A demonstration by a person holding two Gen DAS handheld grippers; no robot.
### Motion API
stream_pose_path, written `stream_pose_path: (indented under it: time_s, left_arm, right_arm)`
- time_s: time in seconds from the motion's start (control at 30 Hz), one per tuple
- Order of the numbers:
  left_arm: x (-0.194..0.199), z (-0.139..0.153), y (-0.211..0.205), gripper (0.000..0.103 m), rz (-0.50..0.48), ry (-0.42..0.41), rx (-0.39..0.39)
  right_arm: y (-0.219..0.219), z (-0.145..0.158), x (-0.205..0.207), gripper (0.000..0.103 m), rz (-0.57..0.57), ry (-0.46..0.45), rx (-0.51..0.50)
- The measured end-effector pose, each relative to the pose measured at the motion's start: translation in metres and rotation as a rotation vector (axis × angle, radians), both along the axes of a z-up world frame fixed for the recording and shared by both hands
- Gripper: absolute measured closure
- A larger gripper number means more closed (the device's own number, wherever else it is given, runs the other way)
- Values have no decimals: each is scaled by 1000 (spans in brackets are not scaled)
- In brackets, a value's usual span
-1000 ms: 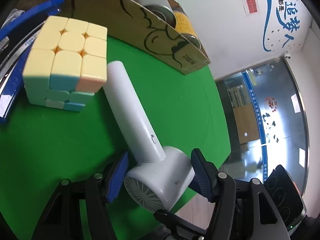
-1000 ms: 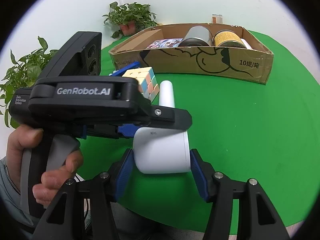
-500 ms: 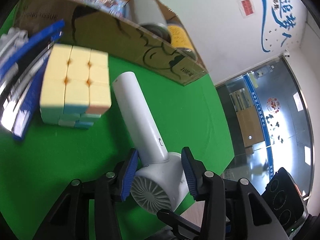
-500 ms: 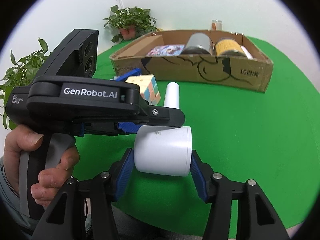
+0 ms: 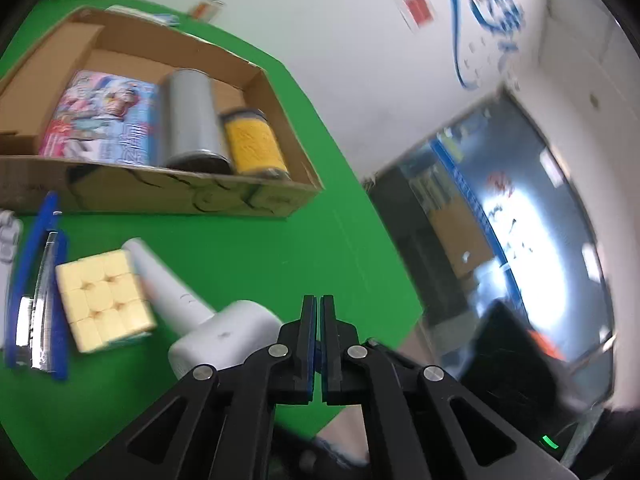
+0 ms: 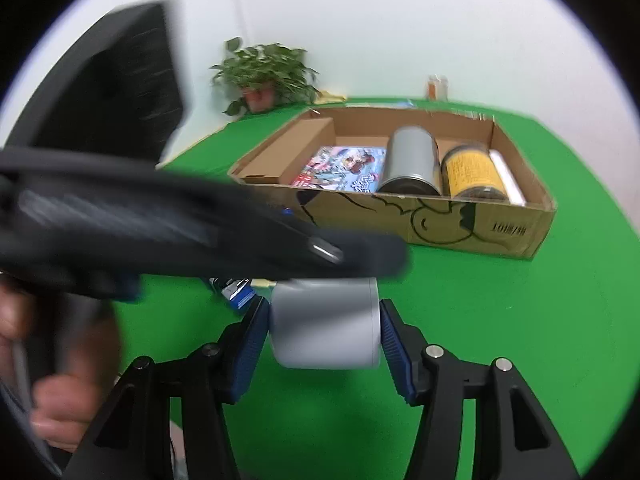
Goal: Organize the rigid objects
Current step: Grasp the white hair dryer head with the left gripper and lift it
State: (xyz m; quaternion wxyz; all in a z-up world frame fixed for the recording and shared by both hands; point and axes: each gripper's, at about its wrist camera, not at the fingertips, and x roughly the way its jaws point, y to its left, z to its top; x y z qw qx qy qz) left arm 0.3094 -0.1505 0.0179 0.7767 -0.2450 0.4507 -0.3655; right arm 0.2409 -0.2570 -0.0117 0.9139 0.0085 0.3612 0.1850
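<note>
A white hair dryer (image 5: 224,338) lies with its handle reaching to a pastel puzzle cube (image 5: 104,300) on the green table. My right gripper (image 6: 322,316) is shut on the dryer's round head (image 6: 326,328), its blue pads pressing both sides. My left gripper (image 5: 319,320) is shut with nothing between its pads, and it hangs just right of the dryer's head and above it. The left tool's black housing (image 6: 160,224), blurred, crosses the right wrist view and hides the dryer's handle and the cube there.
A cardboard box (image 6: 400,216) stands beyond, holding a colourful packet (image 6: 344,168), a grey can (image 6: 412,160), a yellow jar (image 6: 472,172) and a white tube. A blue stapler (image 5: 36,300) lies left of the cube. A potted plant (image 6: 268,76) stands at the table's far edge.
My left gripper let go of the dryer's head, shut fully and rose away to the right. The right gripper kept its hold on the head and lifted slightly.
</note>
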Motion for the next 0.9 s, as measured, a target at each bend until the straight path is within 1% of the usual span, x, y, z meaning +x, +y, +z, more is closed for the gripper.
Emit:
stream_pose_path:
  time_s: [0.03,0.1,0.17,0.2,0.23,0.27,0.3,0.33,0.4,0.43,0.5,0.53,0.57,0.63,0.67,0.73,0.77,0.83,0.9]
  left_arm:
    - [3,1,17,103,60,-4,26]
    - [5,-2,40,103,110,13,40]
    - [6,-13,57,102,154,54,81]
    - [4,-19,63,90,155,71,89]
    - [5,-28,63,63,141,102,86]
    - [3,-34,63,48,132,120,82]
    - [1,-42,60,26,124,139,79]
    - [-2,-48,57,24,121,148,79]
    - [0,-70,40,24,74,210,52]
    - [2,-77,35,24,65,232,47]
    - [6,-85,25,24,45,246,59]
    - [8,-88,20,26,34,250,66]
    - [10,-93,15,30,23,261,73]
    - [5,-103,9,51,8,289,86]
    - [3,-105,4,53,3,300,99]
    - [6,-110,-2,66,10,293,150]
    - [5,-111,-4,67,16,286,165]
    - [5,-114,-6,68,21,282,168]
    - [4,-111,-8,69,28,264,189]
  right_arm:
    - [-1,-4,6,49,-11,23,17]
    - [-3,-13,9,49,-24,45,26]
    - [-4,-21,6,49,-19,64,30]
    - [-5,-23,4,49,-20,78,33]
    - [-6,-29,3,49,-22,98,32]
    - [-6,-32,-2,49,-22,114,32]
    - [-6,-33,-4,49,-23,125,31]
    - [-5,-35,-6,49,-21,138,28]
    - [-5,-37,-12,49,-15,156,19]
    - [-5,-38,-15,49,-10,167,13]
    - [-6,-41,-19,49,-2,190,14]
    - [-6,-43,-23,49,5,200,14]
    - [-5,-44,-25,49,10,208,9]
    - [-3,-45,-31,49,16,196,-8]
    - [-3,-45,-33,49,20,193,-14]
    - [-4,-45,-34,49,22,186,-21]
    - [-4,-45,-36,49,22,180,-31]
    - [-2,-44,-40,49,28,165,-54]
    - [1,-44,-43,49,37,158,-58]
